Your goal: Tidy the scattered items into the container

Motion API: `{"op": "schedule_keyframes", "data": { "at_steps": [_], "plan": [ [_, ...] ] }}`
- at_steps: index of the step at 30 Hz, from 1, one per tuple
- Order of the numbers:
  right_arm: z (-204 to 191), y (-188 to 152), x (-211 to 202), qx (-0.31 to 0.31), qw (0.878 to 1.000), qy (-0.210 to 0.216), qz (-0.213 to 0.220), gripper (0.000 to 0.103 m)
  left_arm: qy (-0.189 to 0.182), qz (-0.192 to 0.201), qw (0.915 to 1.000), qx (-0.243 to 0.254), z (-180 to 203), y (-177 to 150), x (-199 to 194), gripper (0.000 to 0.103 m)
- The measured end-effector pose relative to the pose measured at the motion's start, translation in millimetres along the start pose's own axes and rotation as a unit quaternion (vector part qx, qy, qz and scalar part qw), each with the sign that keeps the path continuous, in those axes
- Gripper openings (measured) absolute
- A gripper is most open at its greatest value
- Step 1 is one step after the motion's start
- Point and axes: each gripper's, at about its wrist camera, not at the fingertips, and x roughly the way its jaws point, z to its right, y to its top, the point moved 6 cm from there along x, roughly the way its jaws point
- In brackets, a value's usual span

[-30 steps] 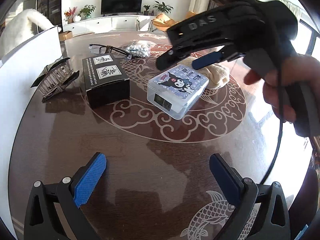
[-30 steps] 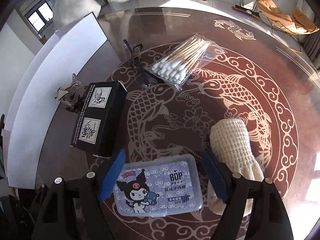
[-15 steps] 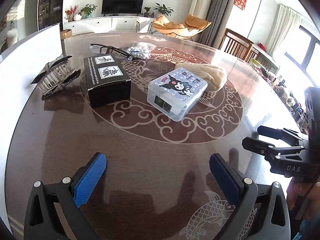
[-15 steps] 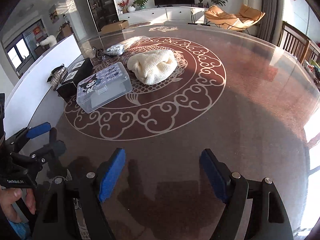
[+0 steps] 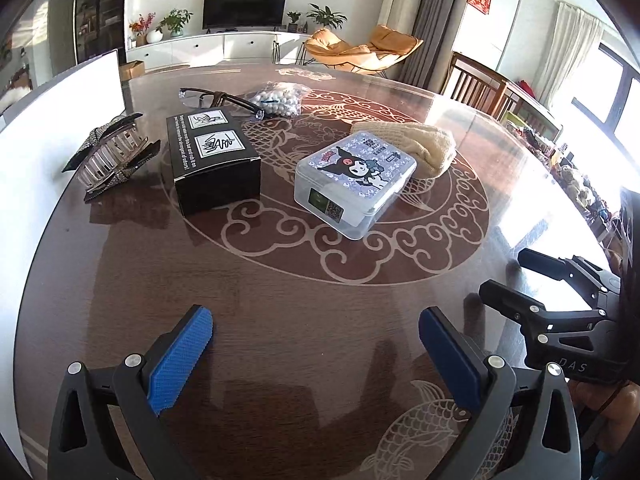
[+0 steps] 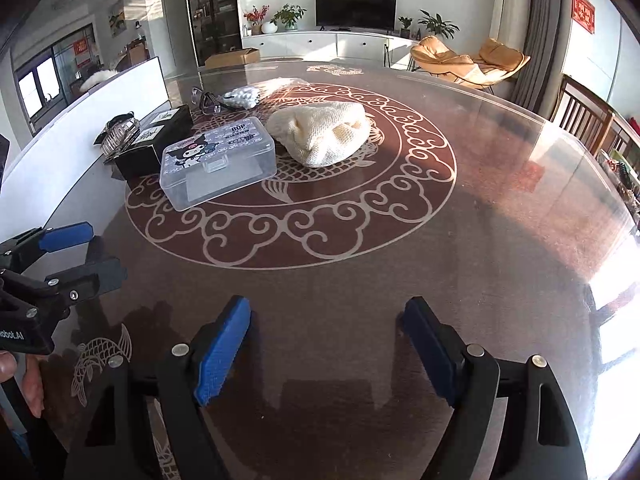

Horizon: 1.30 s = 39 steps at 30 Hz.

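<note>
On the round dark table lie a clear plastic box with a cartoon lid (image 5: 354,178) (image 6: 218,160), a black carton (image 5: 214,160) (image 6: 154,140), a cream knitted cloth (image 5: 420,146) (image 6: 324,132), a bag of cotton swabs (image 5: 278,98) (image 6: 250,94), black-framed glasses (image 5: 218,98) (image 6: 206,102) and a sparkly hair claw (image 5: 114,156) (image 6: 118,132). My left gripper (image 5: 316,348) (image 6: 76,248) hangs open over bare table at the near edge, nothing between its blue pads. My right gripper (image 6: 326,344) (image 5: 516,276) stands open beside it, also empty, well short of the items.
A white upright panel (image 5: 60,108) (image 6: 100,116) stands along the table's left side. Beyond the table are a wooden chair (image 5: 480,84), an orange lounge chair (image 6: 468,60) and a white TV cabinet. A hand (image 6: 24,380) holds the left gripper.
My right gripper has pulled back from over the cartoon-lid box to the near edge of the table, right of the left gripper. The left gripper has stayed put.
</note>
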Motion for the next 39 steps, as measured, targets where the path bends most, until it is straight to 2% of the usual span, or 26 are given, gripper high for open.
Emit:
{"op": "schedule_keyframes", "data": {
  "at_steps": [27,39],
  "plan": [
    [1.2,0.7,0.9,0.001,1.0,-0.004,-0.001,0.082,0.056,-0.025,0.9971,0.046,7.5,-2.9,5.7,0.103],
    [1.3,0.8,0.8,0.001,1.0,-0.004,0.0,0.082,0.057,-0.026,0.997,0.047,8.8,-3.3,5.7,0.103]
  ]
}}
